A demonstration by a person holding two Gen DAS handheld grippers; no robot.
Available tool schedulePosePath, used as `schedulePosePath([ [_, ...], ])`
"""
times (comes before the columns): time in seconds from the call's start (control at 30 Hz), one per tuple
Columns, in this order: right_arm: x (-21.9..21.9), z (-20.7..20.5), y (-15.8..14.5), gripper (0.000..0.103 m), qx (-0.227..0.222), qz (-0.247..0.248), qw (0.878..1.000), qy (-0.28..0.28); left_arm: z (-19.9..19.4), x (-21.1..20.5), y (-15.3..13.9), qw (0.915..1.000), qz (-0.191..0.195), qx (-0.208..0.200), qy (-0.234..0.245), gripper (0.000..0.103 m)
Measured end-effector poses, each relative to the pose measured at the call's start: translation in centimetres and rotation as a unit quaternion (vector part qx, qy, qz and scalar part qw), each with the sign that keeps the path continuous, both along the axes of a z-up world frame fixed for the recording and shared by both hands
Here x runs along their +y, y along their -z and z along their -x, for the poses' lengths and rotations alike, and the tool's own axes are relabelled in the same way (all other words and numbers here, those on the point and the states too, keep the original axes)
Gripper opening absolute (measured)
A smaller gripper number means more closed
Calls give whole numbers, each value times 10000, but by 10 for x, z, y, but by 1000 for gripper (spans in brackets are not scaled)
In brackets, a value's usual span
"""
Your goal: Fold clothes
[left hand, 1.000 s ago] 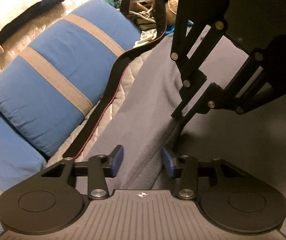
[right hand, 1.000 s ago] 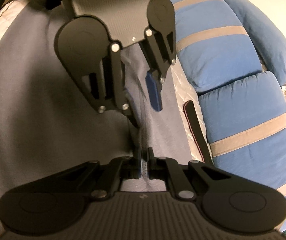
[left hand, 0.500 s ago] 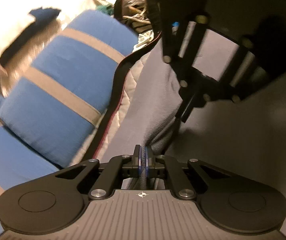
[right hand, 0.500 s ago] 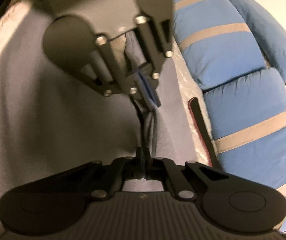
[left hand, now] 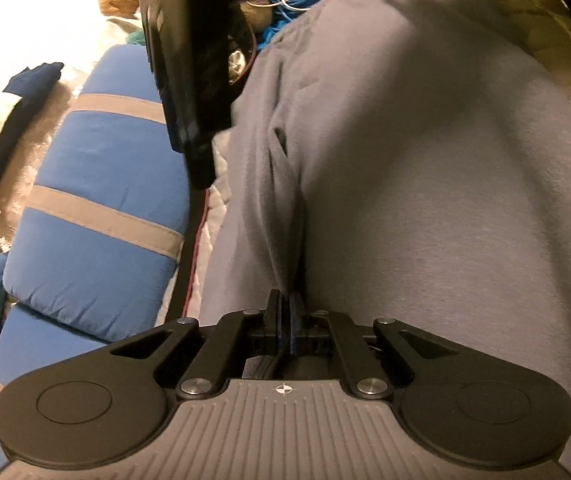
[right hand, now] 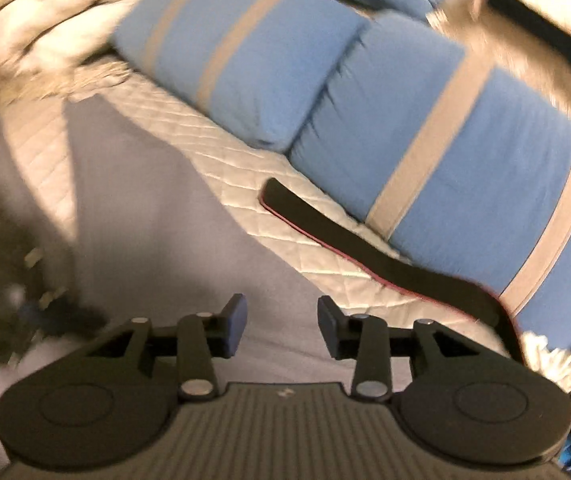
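Observation:
A grey garment (left hand: 425,208) lies spread on a quilted bed cover. My left gripper (left hand: 285,308) is shut on a pinched fold of the grey garment, which puckers into creases running up from the pads. In the left wrist view the black body of the other gripper (left hand: 189,64) hangs above the garment's left edge. In the right wrist view my right gripper (right hand: 281,320) hovers over the grey garment (right hand: 157,240) with its jaws opening and nothing between the blue pads.
Blue pillows with grey stripes (left hand: 97,184) (right hand: 465,184) line the bed's side. A black strap with a red edge (right hand: 365,252) lies on the white quilt (right hand: 245,176) between pillows and garment. Blue yarn (left hand: 305,0) and clutter sit at the far end.
The left gripper closed on the garment's fold and keeps hold. The right gripper let go of the fabric, opened, rolled and swung away toward the pillows.

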State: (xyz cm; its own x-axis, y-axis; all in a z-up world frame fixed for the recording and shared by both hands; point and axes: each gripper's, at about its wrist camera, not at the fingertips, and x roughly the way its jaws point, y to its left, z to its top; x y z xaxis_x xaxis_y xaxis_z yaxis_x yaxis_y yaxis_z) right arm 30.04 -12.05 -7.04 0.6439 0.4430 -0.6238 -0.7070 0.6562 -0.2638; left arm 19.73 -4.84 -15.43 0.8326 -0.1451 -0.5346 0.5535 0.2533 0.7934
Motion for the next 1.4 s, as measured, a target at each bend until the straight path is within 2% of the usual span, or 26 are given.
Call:
schedulePosePath([
  [0.27, 22, -86, 31, 56, 900, -220, 9957, -67, -3, 2, 1, 9993, -34, 362, -46, 3],
  [0.43, 36, -127, 53, 57, 1784, -354, 9829, -303, -3, 5, 4, 9989, -60, 462, -51, 3],
  [0.47, 37, -129, 57, 49, 1931, -329, 9800, -363, -3, 6, 4, 9988, -51, 474, -56, 3],
  [0.5, 37, -130, 59, 28, 2039, -383, 9774, -410, -3, 7, 4, 9988, -44, 484, -60, 3],
  [0.57, 37, -134, 61, 5, 2218, -498, 9726, -497, -4, 8, 3, 9988, -39, 493, -63, 3],
  [0.73, 37, -126, 45, 3, 1266, -502, 9897, -450, -13, 10, -3, 9989, 48, 460, -93, 3],
  [0.87, 43, -124, 31, 3, 403, -549, 9976, -143, -25, 11, -7, 9992, 137, 158, -344, 3],
  [0.97, 50, -126, 23, 3, -178, -629, 9978, 100, -41, 9, 0, 9985, 21, -93, -531, 3],
  [1.07, 58, -129, 23, 3, -594, -537, 9966, 209, -52, 9, 14, 9970, -308, -336, -625, 3],
  [1.1, 62, -129, 26, 3, -610, -436, 9969, 223, -56, 9, 19, 9963, -395, -395, -655, 3],
  [1.13, 66, -131, 29, 4, -599, -327, 9974, 236, -59, 9, 21, 9959, -435, -409, -684, 3],
  [1.17, 70, -132, 34, 10, -540, -164, 9981, 254, -61, 9, 23, 9955, -465, -419, -707, 3],
  [1.2, 73, -134, 38, 31, -472, 8, 9985, 274, -59, 10, 23, 9955, -472, -399, -714, 3],
  [1.23, 77, -135, 42, 33, -404, 181, 9986, 293, -59, 9, 24, 9958, -470, -333, -715, 3],
  [1.33, 78, -131, 36, 52, -555, 491, 9961, 470, -57, 8, 21, 9967, -418, -116, -689, 3],
  [1.37, 78, -128, 31, 65, -637, 588, 9948, 536, -56, 8, 19, 9969, -396, -66, -682, 3],
  [1.4, 74, -122, 25, 72, -671, 617, 9944, 538, -56, 9, 19, 9969, -374, -67, -685, 3],
])
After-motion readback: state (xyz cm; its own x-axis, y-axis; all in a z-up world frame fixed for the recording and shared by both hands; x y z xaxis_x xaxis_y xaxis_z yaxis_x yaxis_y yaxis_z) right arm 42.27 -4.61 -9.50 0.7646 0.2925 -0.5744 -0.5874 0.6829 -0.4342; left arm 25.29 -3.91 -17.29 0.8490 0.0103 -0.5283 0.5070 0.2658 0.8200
